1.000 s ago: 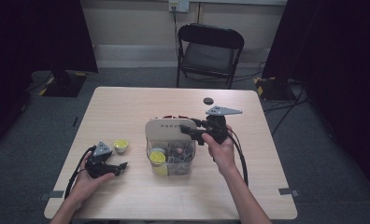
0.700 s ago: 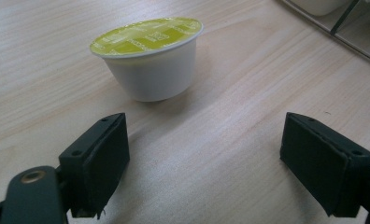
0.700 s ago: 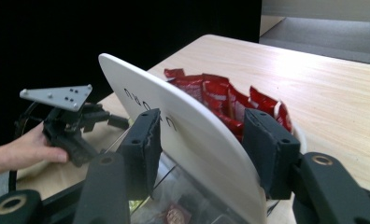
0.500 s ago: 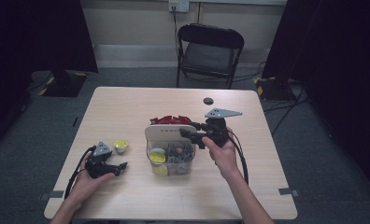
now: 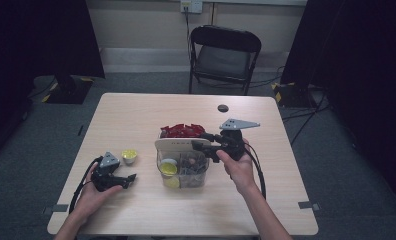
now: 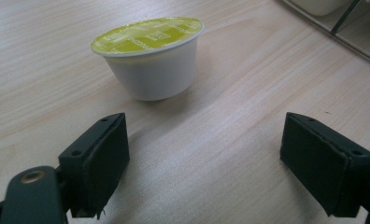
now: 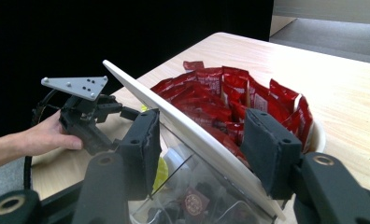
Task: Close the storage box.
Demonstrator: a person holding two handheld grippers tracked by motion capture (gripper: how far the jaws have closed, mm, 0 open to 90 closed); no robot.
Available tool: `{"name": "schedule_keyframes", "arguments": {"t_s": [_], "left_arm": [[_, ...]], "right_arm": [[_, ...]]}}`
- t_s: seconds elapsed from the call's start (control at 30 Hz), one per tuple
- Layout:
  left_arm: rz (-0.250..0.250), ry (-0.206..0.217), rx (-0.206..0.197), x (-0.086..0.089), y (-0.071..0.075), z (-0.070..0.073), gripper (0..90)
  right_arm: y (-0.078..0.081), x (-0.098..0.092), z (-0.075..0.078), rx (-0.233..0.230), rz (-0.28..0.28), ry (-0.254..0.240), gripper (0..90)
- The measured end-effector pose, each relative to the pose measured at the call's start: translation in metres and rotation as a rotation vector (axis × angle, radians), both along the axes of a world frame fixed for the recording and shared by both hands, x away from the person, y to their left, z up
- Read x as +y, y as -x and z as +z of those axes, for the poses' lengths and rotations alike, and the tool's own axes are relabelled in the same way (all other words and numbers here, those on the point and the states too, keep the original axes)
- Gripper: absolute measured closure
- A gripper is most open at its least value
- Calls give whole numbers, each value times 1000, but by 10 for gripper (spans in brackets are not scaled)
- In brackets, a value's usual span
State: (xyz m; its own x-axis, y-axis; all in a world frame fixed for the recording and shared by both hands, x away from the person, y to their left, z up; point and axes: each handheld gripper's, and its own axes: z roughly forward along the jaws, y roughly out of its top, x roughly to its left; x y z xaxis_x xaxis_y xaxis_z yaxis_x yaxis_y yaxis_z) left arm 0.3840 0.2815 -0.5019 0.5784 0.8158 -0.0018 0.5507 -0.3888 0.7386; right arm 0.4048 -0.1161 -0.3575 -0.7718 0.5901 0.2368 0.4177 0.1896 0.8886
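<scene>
A flat white rectangular lid (image 5: 178, 144) stands tilted on edge over the near compartment of a clear plastic box (image 5: 183, 172), pinched at its right end, red sachets (image 5: 182, 131) exposed beyond it.

Both forearms are bare. Each black gripper (image 5: 204, 144) carries blocky dark jaws, brass-ringed pivot holes, a grey three-cornered plate dotted with screws, and a looping black cable.

Clear box (image 5: 183, 172) contents too small to identify from above, lid (image 7: 192, 135) hiding part of the red packets (image 7: 239, 100)
</scene>
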Motion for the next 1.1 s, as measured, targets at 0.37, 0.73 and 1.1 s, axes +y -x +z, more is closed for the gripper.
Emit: {"name": "schedule_keyframes", "arguments": {"t_s": [0.37, 0.73, 1.1], "left_arm": [[1, 2, 1, 0, 0, 0, 150], [0, 0, 1, 0, 0, 0, 149], [-1, -1, 2, 0, 0, 0, 148]], "right_arm": [[10, -2, -3, -6, -22, 18, 406], [14, -6, -6, 13, -6, 8, 395], [17, -8, -12, 27, -1, 9, 353]]}}
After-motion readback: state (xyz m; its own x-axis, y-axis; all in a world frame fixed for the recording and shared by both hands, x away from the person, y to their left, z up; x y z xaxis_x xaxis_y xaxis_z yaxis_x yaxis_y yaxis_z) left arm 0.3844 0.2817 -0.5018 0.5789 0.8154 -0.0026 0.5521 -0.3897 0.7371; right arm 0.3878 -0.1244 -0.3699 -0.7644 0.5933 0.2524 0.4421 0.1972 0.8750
